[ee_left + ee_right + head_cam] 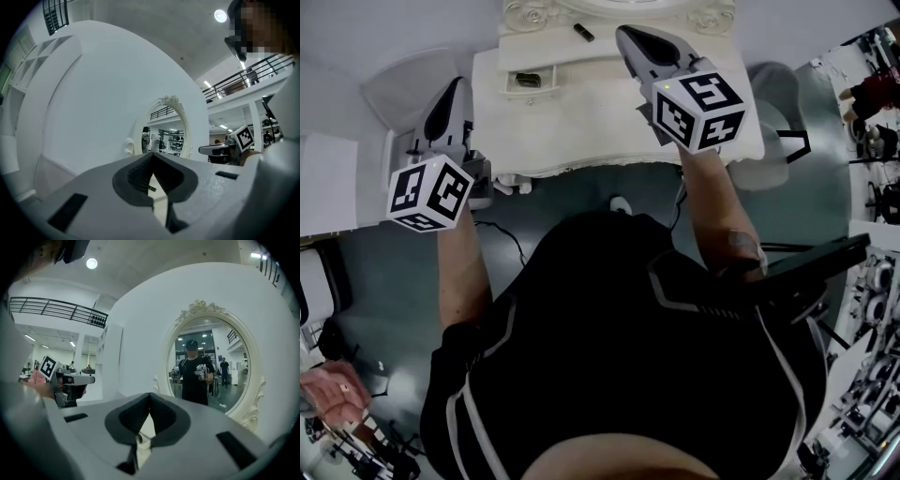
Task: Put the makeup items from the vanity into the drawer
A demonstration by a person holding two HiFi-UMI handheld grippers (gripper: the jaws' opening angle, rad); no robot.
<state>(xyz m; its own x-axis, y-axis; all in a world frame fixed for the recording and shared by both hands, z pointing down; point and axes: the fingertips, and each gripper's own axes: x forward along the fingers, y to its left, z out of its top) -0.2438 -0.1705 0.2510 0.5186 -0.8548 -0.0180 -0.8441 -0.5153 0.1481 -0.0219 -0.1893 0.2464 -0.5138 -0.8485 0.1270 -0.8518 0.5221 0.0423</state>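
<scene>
The white bench with a scalloped front edge (581, 131) carries a small open white drawer (510, 84) on the left of its top. One short dark makeup item (528, 80) lies inside the drawer. A second small dark makeup stick (583, 32) lies on the bare bench top further back, near the carved base of the oval white-framed mirror (211, 366), well apart from the drawer.

The left gripper (152, 155) is held beside the bench's left end. Its jaws are pressed together with nothing between them. The right gripper (150, 394) is held above the right half of the bench. Its jaws also meet at the tips and hold nothing.
</scene>
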